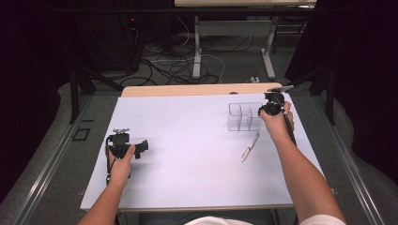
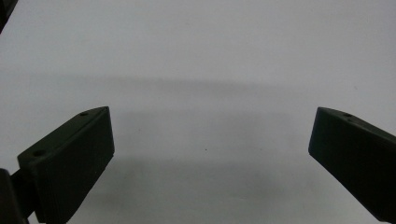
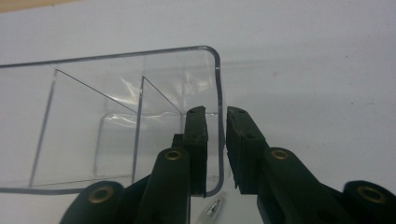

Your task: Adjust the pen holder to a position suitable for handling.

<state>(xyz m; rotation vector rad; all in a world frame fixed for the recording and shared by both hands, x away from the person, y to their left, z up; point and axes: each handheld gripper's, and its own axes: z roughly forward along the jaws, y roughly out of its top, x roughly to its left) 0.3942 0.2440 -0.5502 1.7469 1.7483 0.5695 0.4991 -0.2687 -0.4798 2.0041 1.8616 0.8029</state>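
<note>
A clear plastic organizer (image 1: pixel 240 117) with several compartments stands at the right back of the white table (image 1: pixel 197 159). My right gripper (image 1: pixel 268 108) is at its right end. In the right gripper view the jaws of that gripper (image 3: pixel 215 111) straddle the right wall of the organizer (image 3: pixel 116 116), one inside and one outside, nearly closed, with a thin gap on each side. A silver pen (image 1: pixel 250 146) lies on the table just in front of the organizer; its tip (image 3: pixel 214 207) shows below the jaws. My left gripper (image 1: pixel 143 146) hovers at the table's left, wide open and empty (image 2: pixel 213 112).
The wooden back edge of the table (image 1: pixel 197 89) runs behind the white sheet. Beyond it are the legs of another table (image 1: pixel 197 47) and loose cables (image 1: pixel 173 65) on the floor. Dark curtains stand on both sides.
</note>
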